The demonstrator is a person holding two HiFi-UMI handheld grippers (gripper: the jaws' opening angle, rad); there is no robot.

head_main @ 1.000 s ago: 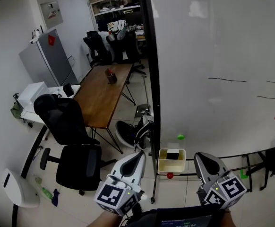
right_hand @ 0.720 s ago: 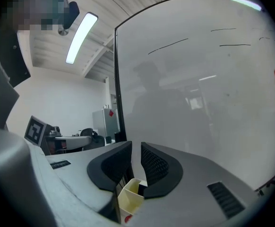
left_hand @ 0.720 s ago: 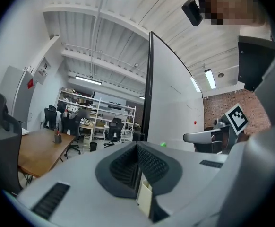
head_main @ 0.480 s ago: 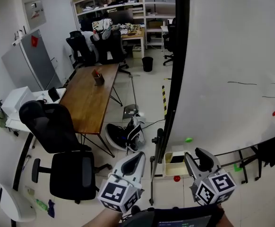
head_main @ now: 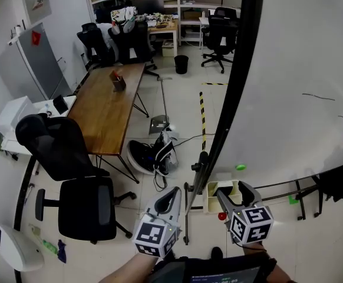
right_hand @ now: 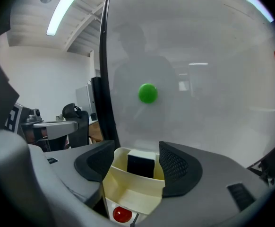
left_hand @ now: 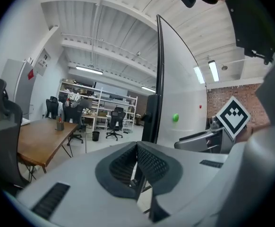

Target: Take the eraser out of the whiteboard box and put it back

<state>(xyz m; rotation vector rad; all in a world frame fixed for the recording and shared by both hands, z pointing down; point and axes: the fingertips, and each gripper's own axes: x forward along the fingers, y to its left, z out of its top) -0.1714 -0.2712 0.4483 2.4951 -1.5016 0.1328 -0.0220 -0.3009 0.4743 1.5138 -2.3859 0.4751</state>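
A cream whiteboard box (right_hand: 133, 188) hangs low on the whiteboard (right_hand: 199, 79). In it a black eraser (right_hand: 141, 164) with a white top stands upright. My right gripper (right_hand: 137, 160) is open; its jaws have just been opening and now stand on either side of the box, gripping nothing. In the head view the right gripper (head_main: 231, 192) reaches the box (head_main: 211, 190) from below. My left gripper (head_main: 174, 192) hangs shut and empty to the left of the box, beside the board's black frame (head_main: 230, 99); in its own view the left gripper (left_hand: 136, 148) points past the frame.
A green magnet (right_hand: 148, 93) sticks to the board above the box, and a red magnet (right_hand: 122, 214) sits under it. To the left stand a wooden table (head_main: 104, 108) and black office chairs (head_main: 71, 158); cables and gear (head_main: 154, 155) lie on the floor.
Both grippers have sunk and moved toward the board's lower edge. The right jaws went from shut to wide open around the box. The left jaws stayed shut.
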